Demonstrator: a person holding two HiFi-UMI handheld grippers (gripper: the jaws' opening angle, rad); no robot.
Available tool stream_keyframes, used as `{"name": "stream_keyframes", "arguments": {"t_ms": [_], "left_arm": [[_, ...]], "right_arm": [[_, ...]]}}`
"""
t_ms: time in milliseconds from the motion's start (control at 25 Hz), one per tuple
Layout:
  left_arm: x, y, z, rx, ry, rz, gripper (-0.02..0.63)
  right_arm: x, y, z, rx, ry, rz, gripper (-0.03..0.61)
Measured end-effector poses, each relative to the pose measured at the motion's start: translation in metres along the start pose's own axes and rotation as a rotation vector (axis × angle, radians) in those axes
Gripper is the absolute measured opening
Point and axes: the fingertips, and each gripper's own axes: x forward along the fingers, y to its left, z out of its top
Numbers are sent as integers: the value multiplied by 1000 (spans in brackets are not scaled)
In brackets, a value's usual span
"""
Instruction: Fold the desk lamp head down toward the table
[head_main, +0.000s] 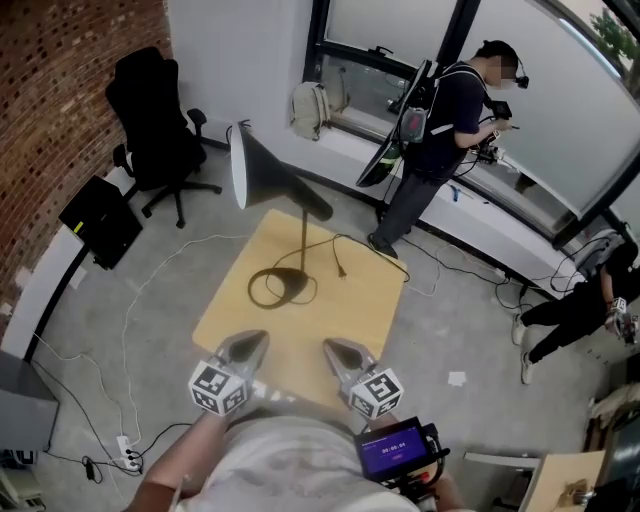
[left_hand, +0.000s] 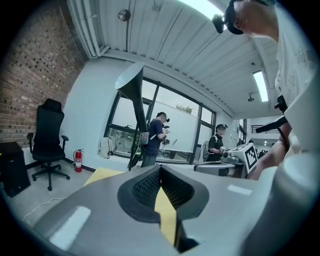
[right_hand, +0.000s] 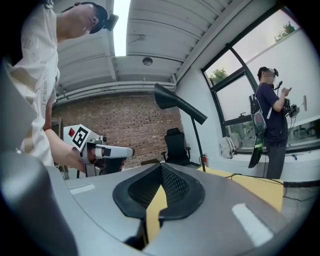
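Head view: I hold both grippers at the near edge of the table (head_main: 372, 300), the left gripper (head_main: 250, 348) and the right gripper (head_main: 338, 354) side by side, each with its fingers pressed together on nothing. Both gripper views confirm it, the dark pads meeting with no object between them.

The desk lamp (head_main: 303, 235) stands on the far half of the table, its round base ringed by a loop of its own cable (head_main: 262, 290). Its lamp head (head_main: 262, 172) is raised high on the stem, the cone's open mouth facing left. It is well apart from both grippers. Two people work by the far windows, clear of the table, and an office chair (head_main: 155, 125) sits far left.

As I judge it, folding has not begun; this is the approach. The next move calls for reaching across to the lamp, spreading one gripper's fingers to take the head or its neck, steadying the stem or base with the other, then swinging the head down toward the tabletop.
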Motion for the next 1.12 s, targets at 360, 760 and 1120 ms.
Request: {"name": "stream_keyframes", "arguments": {"t_ms": [360, 760, 1120], "left_arm": [[7, 16, 46, 29, -10, -54, 2], [22, 28, 88, 61, -51, -48, 2], [41, 35, 121, 87, -71, 33, 2]], "right_arm": [[19, -24, 37, -37, -35, -98, 12], [53, -44, 91, -134, -71, -52, 12], [79, -67, 98, -170, -48, 30, 14]]}}
